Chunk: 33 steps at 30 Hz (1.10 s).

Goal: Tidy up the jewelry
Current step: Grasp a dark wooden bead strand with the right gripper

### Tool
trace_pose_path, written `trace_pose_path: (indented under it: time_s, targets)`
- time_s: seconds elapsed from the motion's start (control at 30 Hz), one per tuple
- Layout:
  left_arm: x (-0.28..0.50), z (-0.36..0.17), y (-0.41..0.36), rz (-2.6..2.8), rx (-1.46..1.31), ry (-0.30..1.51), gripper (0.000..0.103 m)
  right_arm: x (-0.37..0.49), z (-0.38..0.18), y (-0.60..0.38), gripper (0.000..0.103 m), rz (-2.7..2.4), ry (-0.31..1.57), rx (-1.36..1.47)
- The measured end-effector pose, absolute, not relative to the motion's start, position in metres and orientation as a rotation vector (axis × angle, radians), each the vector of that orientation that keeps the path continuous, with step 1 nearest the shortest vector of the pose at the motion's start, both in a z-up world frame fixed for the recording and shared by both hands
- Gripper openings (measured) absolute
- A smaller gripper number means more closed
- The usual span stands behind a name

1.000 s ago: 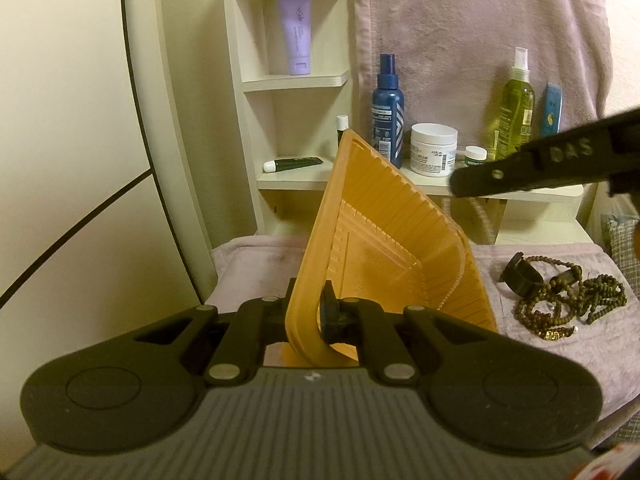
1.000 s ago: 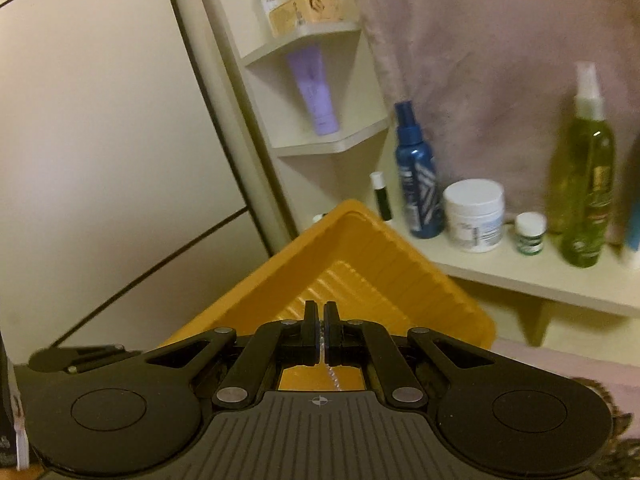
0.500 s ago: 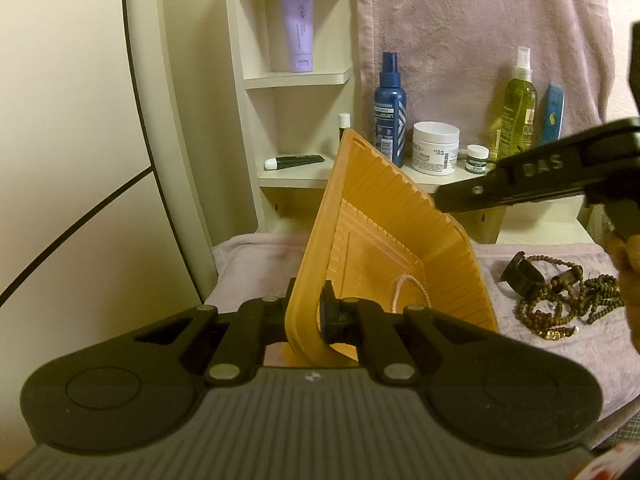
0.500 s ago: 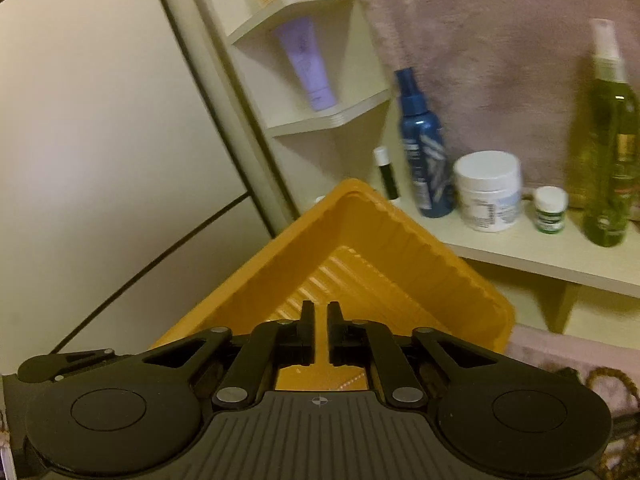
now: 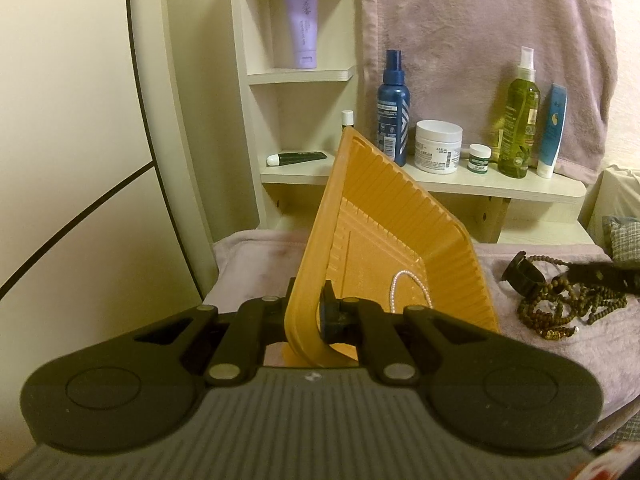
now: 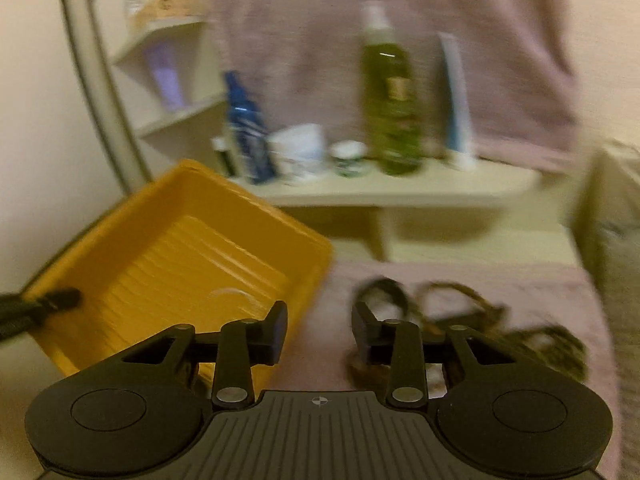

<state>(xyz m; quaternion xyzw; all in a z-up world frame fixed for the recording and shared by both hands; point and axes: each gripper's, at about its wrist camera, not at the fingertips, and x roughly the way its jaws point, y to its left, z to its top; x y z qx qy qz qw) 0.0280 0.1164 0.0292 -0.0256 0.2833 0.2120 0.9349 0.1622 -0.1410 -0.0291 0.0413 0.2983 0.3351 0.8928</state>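
Shelf bottles (image 5: 393,108) behind tilted tray (image 5: 384,216), beads (image 5: 560,304) beside.

A: How is the light?

B: Warm, yellowish and fairly dim in both views, soft, with no hard glare. Faint shadows sit under the shelf (image 5: 420,184) and behind the tray (image 5: 384,240).

A: Sharpness?

B: The left wrist view is crisp; labels on the bottles (image 5: 394,120) are almost readable. The right wrist view is smeared by motion blur: bottles (image 6: 392,104), tray (image 6: 180,240) and beads (image 6: 480,320) are all streaked, while the right hand-held gripper (image 6: 319,328) itself stays sharp.

A: Distortion?

B: Strong fisheye. The wall line (image 5: 148,80) bows, and the corners go black.
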Motion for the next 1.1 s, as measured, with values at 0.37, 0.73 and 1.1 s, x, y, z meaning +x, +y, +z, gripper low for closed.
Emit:
trace_pose_path:
  time_s: [0.37,0.73,1.1]
  targets:
    - [0.028,0.030,0.117,0.434,-0.046,0.580,0.007,0.145,-0.064,-0.203,0.039,0.473,0.685,0.144]
    - [0.028,0.030,0.117,0.435,-0.045,0.581,0.007,0.153,-0.076,-0.219,0.039,0.392,0.683,0.109]
    - [0.031,0.031,0.116,0.436,-0.034,0.583,0.007,0.176,-0.080,-0.199,0.039,0.428,0.674,0.097]
